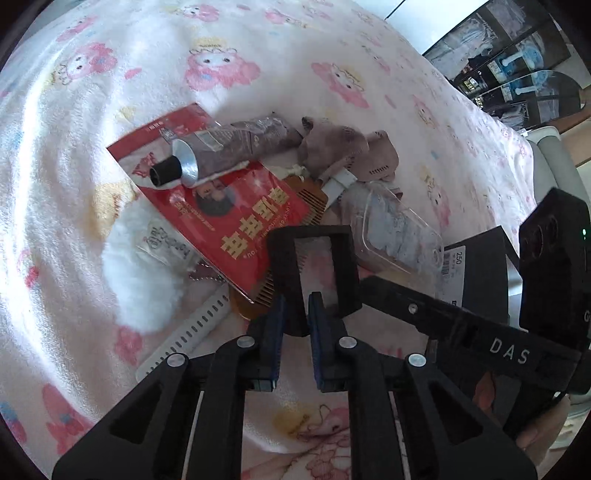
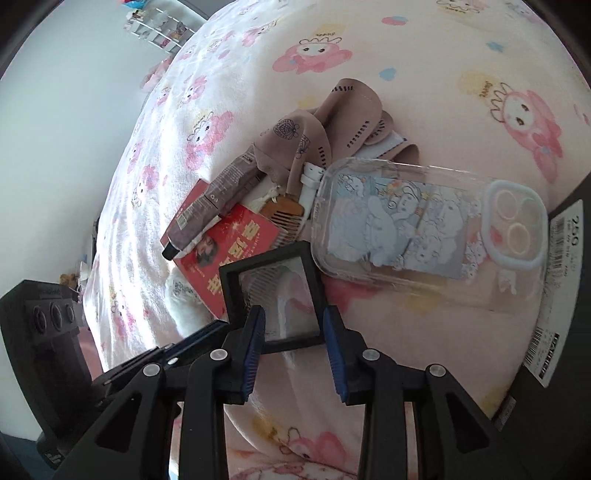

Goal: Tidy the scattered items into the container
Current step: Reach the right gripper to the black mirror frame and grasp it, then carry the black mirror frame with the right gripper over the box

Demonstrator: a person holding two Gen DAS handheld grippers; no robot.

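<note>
A black square frame with a clear middle lies on the pink blanket. My left gripper is shut on its near edge. My right gripper straddles the frame from the other side, jaws on its two side edges. Around it lie a red booklet, a grey tube with a black cap, a wooden comb, a clear phone case, a beige cloth and a white fluffy pouch. A black box with a white label stands at the right.
A white toothed comb lies near the left gripper. The blanket's edge drops away at the left of the right wrist view, with a white wall and shelf beyond. A glass table stands past the bed.
</note>
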